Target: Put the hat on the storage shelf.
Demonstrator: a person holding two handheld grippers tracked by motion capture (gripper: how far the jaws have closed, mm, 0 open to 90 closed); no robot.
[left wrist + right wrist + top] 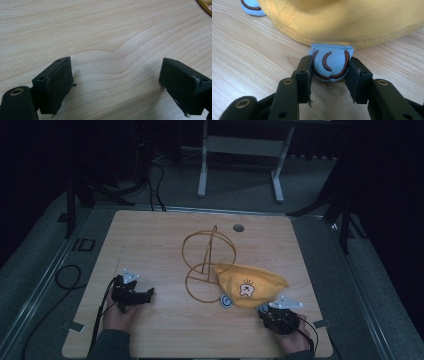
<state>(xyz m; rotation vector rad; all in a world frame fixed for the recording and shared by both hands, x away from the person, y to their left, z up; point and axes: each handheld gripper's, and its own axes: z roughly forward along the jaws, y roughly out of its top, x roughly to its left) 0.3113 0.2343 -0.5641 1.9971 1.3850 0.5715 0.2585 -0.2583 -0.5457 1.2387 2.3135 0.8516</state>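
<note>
A yellow cloth hat (252,285) with a small cartoon face lies at the table's front right, leaning on a gold wire stand (207,262). Two light-blue ear flaps hang from its brim; one (226,300) lies free on the wood. In the right gripper view the other flap (329,65), stitched with brown curves, sits between my right gripper's (329,72) pads, which touch it on both sides. The hat's brim (352,20) is just beyond. My left gripper (147,294) rests at the front left, its jaws wide apart over bare wood (115,82).
The wooden table (150,240) has a round cable hole (238,227) near its far edge. A white-legged frame (240,150) stands on the floor behind. A black cable (67,277) loops on the floor at the left. The gold stand's rim (206,6) shows in the left gripper view.
</note>
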